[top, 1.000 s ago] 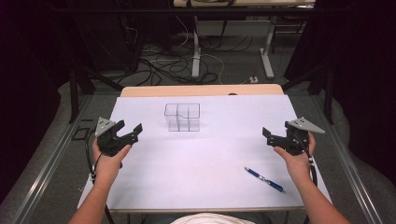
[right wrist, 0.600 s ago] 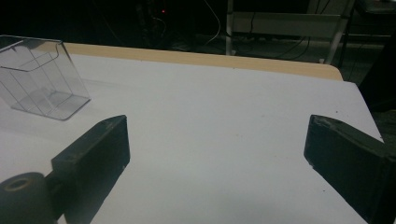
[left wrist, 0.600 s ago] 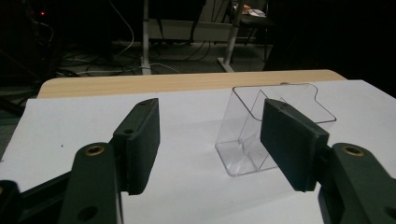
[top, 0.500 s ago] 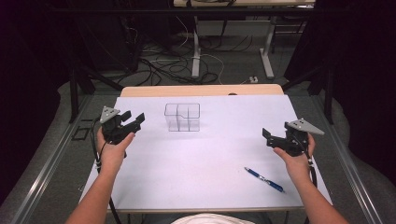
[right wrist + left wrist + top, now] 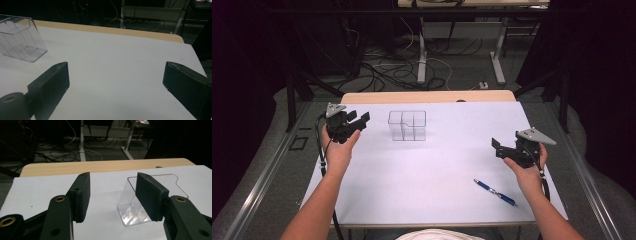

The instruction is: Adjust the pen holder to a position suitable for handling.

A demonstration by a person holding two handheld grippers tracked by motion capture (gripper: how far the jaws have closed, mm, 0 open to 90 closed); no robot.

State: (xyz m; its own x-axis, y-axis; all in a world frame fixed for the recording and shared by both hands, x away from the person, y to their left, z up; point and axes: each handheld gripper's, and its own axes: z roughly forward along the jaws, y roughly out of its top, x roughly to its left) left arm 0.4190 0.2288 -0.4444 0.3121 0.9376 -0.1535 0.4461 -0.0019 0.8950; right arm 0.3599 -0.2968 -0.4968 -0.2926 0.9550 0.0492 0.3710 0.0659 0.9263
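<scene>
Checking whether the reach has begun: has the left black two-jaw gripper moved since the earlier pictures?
Yes. The left black two-jaw gripper has moved up the high view, toward the clear plastic divided box, its empty jaws closing partway.

L gripper (image 5: 357, 121): black 2-jaw, ribbed pads, brass-ringed screw holes, grey 3-corner plate, black cable | R gripper (image 5: 501, 148): same | forearms bare, no sleeves

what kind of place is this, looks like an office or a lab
Most likely a lab or recording workspace, not a home. The table has a plain white cover with just a clear plastic organizer and a blue pen on it, dark curtains hang around, and loose cables lie on the floor behind.
</scene>
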